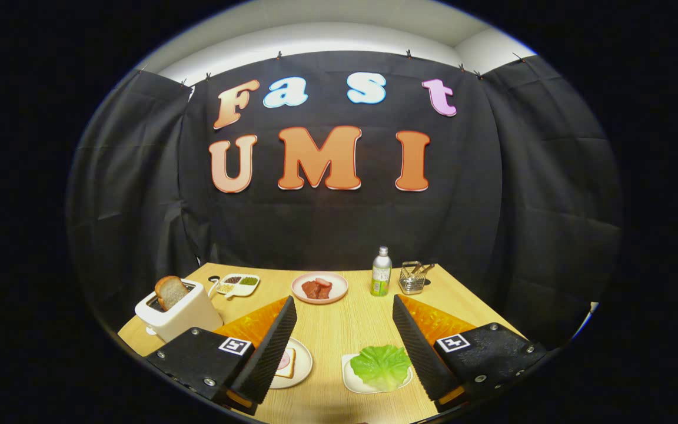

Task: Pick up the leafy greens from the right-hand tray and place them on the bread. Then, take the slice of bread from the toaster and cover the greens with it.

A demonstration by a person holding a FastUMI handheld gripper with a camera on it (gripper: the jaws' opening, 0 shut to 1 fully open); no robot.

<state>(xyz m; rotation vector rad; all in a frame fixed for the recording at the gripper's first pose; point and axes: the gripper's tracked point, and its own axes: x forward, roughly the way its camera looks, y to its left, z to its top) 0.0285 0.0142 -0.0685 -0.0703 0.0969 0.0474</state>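
Gripper (345, 309) fingers stand spread wide apart above the wooden table (339, 335), with nothing between them and touching nothing.

One leaf of leafy greens (381, 366) lies on a small white tray (348, 377), between the fingers and close against the right finger's inner side, which hides a little of the tray's rim. One round plate (302, 362) sits by the left finger; on it lies one slice of bread (285, 363) with something pink on top, and the left finger covers part of both.

One white toaster (183, 312) stands to the left, beyond the left finger, with one slice of toast (170, 291) sticking up out of its slot.

Farther back along the table stand, left to right: one divided dish (238, 284) with three small portions of dark, pale and green stuff; one pink plate (319, 287) holding a few reddish pieces of meat; one bottle (381, 272) with a green label, upright; and one wire rack (412, 278) with some utensils in it, too small to count. The bottle and rack stand just beside each other. Open tabletop lies between the fingers and the pink plate.
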